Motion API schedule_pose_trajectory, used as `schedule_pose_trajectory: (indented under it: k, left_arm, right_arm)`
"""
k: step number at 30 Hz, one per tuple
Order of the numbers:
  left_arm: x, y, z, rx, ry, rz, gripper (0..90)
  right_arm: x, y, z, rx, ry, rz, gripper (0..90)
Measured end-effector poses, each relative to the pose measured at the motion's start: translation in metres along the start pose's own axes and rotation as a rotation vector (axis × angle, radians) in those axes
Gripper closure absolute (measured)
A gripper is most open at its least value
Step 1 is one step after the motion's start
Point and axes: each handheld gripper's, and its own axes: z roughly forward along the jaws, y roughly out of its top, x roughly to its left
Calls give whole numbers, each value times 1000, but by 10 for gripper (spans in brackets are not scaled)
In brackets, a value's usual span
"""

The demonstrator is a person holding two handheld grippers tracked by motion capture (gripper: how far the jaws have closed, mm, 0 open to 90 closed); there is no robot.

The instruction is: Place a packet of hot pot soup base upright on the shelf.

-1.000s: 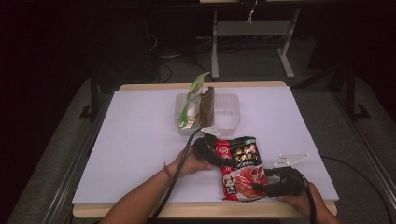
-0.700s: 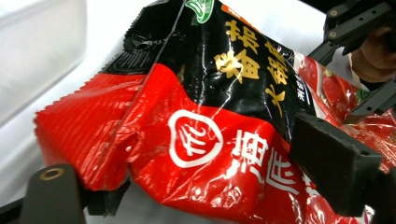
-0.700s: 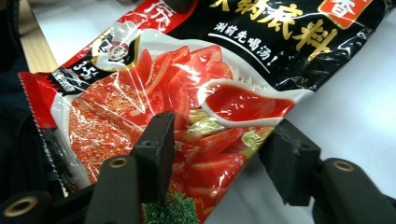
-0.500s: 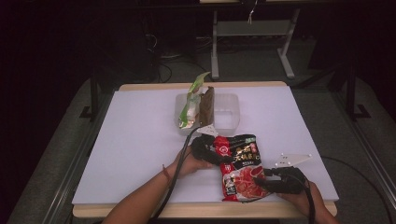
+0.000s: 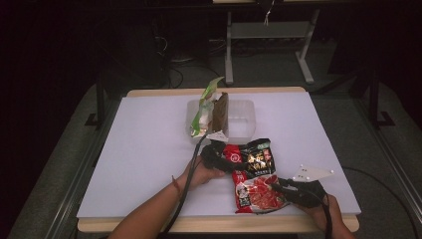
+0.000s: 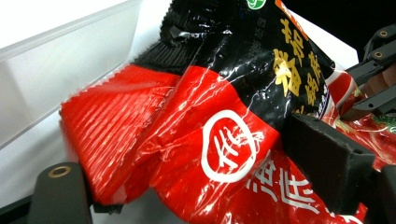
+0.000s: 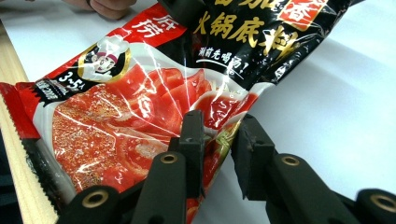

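Since the earlier picture we see little change; the red and black sauce packet [image 5: 254, 175] lies in much the same spot near the front edge of the white table [image 5: 139, 149], and both hands have stayed at it; the right gripper [image 5: 286, 188] seems to have crept slightly further onto the packet's lower right edge. The left forearm comes in from the bottom and slants up to the right, the left hand [image 5: 201, 172] resting on the table with the left gripper [image 5: 221, 158] at the packet's upper left corner; the right hand [image 5: 331, 211] lies near the front right edge. In the left gripper view the jaws stand wide, with the packet's crumpled red end between them; in the right gripper view the jaws are narrow, and the packet's edge sits in the gap, pinched or just short of it, we cannot tell. Behind the packet stands a clear plastic bin [image 5: 241, 119] holding a green bag [image 5: 201, 112] and a brown packet [image 5: 220, 112].
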Motion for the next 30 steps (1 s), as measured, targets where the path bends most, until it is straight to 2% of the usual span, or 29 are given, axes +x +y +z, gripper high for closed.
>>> schedule_pose_trajectory:
  k: [3,7,8,12,16,17,18,19,21,23,26,28,29,30]
  left_arm:
    - [3,0,1,11,-1,-35,133]
    - [6,0,-1,-7,-5,-63,120]
    - [6,0,0,-2,-17,-59,124]
    - [0,0,2,20,-62,2,126]
    - [0,1,3,8,-84,-11,137]
    - [-1,1,3,0,-107,-18,146]
    - [-2,1,2,-20,-128,-16,204]
    - [-3,2,0,-48,-125,-8,246]
    - [-4,4,-4,-78,-141,0,350]
    - [-4,5,-8,-100,-154,6,410]
    - [-4,4,-11,-108,-170,10,515]
    - [-3,4,-16,-142,-183,4,599]
    - [-2,5,-18,-159,-204,-8,656]
    - [-3,5,-19,-162,-204,-1,682]
  right_arm:
    - [0,0,-2,-29,11,-1,769]
    - [1,1,-4,-49,17,-12,775]
    - [1,0,-4,-53,20,-12,775]
    - [2,1,-4,-62,17,-19,779]
    - [2,1,-4,-67,15,-23,778]
    - [2,1,-3,-69,16,-21,781]
    - [3,2,-3,-76,14,-22,784]
    - [3,2,-3,-75,10,-36,783]
    - [2,2,-2,-69,10,-32,784]
    - [1,2,-2,-73,13,-28,781]
    - [1,2,-2,-76,8,-32,759]
    - [1,2,-1,-75,3,-31,748]
    - [1,3,-1,-77,3,-30,733]
    - [0,3,-2,-83,2,-28,721]
